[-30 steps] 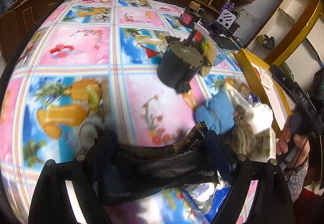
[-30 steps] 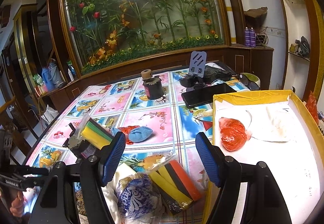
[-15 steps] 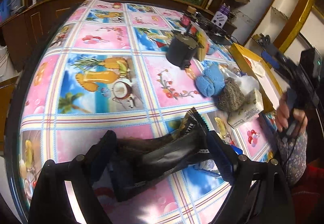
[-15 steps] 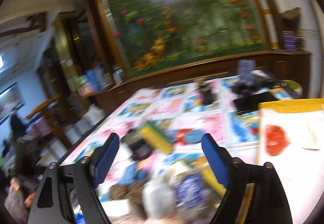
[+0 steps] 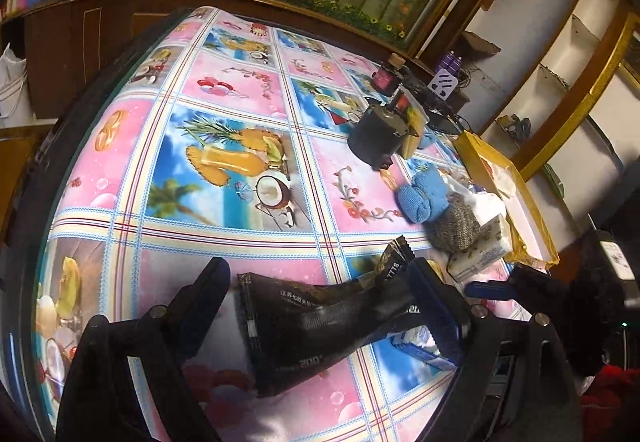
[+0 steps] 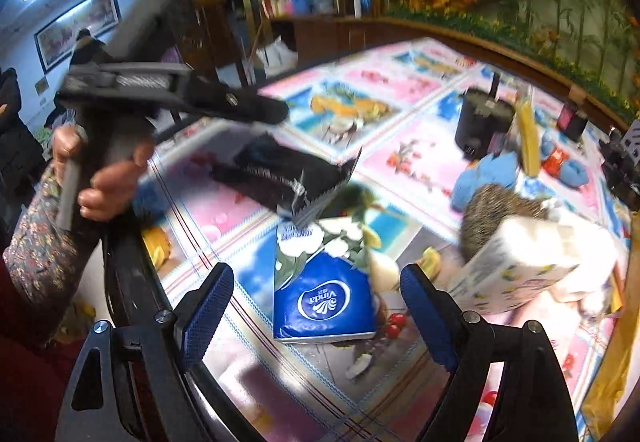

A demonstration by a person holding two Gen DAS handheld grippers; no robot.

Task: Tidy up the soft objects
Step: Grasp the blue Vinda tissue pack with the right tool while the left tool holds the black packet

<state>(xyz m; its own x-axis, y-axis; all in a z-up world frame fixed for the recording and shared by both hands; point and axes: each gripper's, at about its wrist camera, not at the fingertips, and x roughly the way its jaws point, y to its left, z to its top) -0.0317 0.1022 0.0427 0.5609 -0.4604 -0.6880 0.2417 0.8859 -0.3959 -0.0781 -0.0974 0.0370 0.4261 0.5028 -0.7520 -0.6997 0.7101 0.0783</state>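
Observation:
My left gripper [image 5: 318,266] is shut across a bowed black foil pouch [image 5: 320,326], low over the fruit-print tablecloth [image 5: 224,226]. In the right wrist view a hand [image 6: 104,178] holds that gripper, and the black pouch [image 6: 280,174] shows beneath it. My right gripper [image 6: 316,270] stands open and tilted down over a blue tissue pack [image 6: 324,302]. Its pads do not touch the pack. To the right lie a white patterned tissue pack [image 6: 532,262], a brown knitted ball [image 6: 496,210] and a blue sock bundle [image 6: 484,174].
A black cylinder [image 5: 376,138] with a yellow sponge [image 6: 528,138] beside it stands mid-table. A yellow-rimmed box [image 5: 516,194] sits at the right edge. A dark jar [image 5: 386,76] and electronics are at the far side. The table's dark rim [image 6: 132,282] is close to both hands.
My right gripper swung left and tipped down, from the yellow box to the blue tissue pack, its jaws wider. My left gripper drew back toward the table's near side with the pouch.

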